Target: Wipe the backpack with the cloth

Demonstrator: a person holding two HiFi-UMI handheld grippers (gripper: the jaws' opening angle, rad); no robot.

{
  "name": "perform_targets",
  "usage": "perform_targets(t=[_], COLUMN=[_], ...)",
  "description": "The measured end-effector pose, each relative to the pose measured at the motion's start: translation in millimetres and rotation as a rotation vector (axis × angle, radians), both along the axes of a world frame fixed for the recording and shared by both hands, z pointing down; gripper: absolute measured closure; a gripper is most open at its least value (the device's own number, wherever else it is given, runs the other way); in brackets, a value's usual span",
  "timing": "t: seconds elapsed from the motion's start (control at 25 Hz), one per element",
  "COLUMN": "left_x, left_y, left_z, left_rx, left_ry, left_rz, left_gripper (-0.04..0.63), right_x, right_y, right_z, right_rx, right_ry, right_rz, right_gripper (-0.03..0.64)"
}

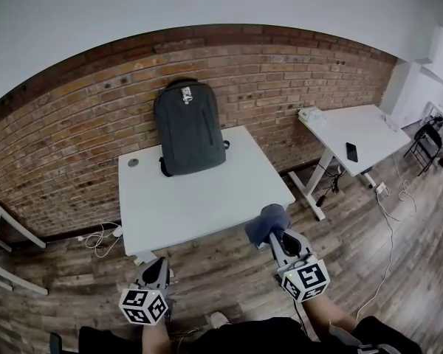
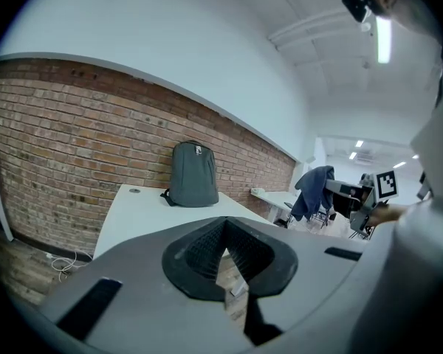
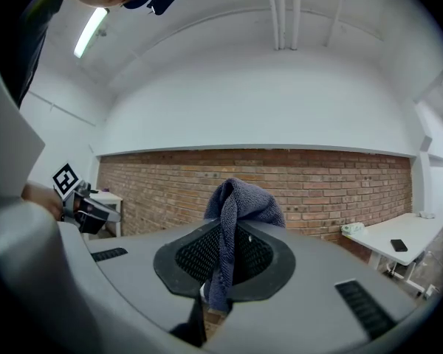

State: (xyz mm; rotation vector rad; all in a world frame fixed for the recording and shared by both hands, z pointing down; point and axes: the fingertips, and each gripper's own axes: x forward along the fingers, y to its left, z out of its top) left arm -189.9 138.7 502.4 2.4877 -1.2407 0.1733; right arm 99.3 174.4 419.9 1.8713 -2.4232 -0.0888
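Here, both grippers are held low and close to the person's body, over the wooden floor [image 1: 229,268], short of the white tabletop's [image 1: 199,198] near edge, with their marker cubes turned up toward the head. The right gripper [image 1: 275,234] points forward, its jaws clamped on a blue-grey cloth [image 1: 266,222] that bunches above the jaw tips and trails down between them. The left gripper [image 1: 156,265] sits level with it, well apart to the side; its jaws are pressed together at the tips with nothing between them, and only floor shows through the slit lower down. The dark grey backpack [image 1: 188,127] stands upright far ahead of both pairs of jaws, at the tabletop's far edge against the brick wall [image 1: 74,116], a little right of the left jaws' line and left of the right jaws'.
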Motion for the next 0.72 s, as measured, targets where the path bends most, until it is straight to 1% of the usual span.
perform_targets(t=[0.24,0.56,0.72], left_x=[-21.9,-26.6,-28.9], left_y=[-28.9,-38.2,-49.5], left_z=[5.7,18.3,14.5], left_rx=[-0.004,-0.021,-0.003], left_ry=[0.011,0.021,0.016], left_rz=[-0.001,-0.011,-0.031], left_gripper=[0.600,0.600,0.600], right_x=[-19.4,-25.3,-27.8], right_y=[-18.6,-33.8,-51.8], right_z=[0.4,5.7,11.4], right_rx=[0.001,-0.003,-0.006], right_ry=[0.017,0.022,0.012], right_rz=[0.023,0.011,-0.015], right_gripper=[0.594,0.594,0.594])
